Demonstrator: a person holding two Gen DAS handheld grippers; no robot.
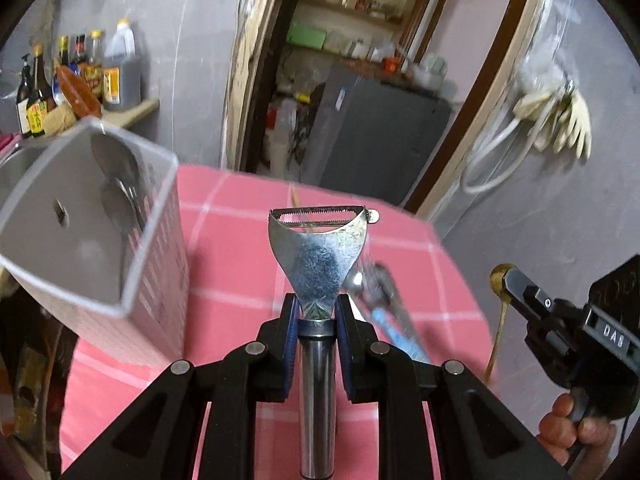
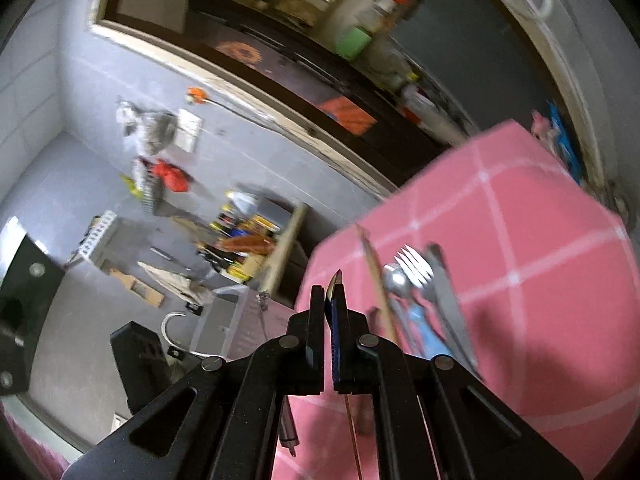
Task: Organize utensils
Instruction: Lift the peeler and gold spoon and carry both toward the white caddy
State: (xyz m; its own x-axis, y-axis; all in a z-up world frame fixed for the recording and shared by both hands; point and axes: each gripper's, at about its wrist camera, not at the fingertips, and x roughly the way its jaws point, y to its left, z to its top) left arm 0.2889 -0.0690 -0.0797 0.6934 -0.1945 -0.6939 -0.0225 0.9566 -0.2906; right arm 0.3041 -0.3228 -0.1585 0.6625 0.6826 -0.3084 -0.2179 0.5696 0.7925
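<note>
With spoons already standing in the holder [image 1: 100, 236], the left gripper [image 1: 317, 312] is pinching a peeler [image 1: 320, 248], the right gripper [image 2: 330, 300] is pinching a brass spoon [image 1: 500, 304], and a fork [image 2: 416, 270] and more cutlery are waiting mid-table [image 1: 240, 248].

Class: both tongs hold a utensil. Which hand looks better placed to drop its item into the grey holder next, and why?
Left, probably. The left tongs grip the peeler just beside the grey holder, whose opening faces them. The right tongs, pinching a gold spoon, sit farther away.
</note>
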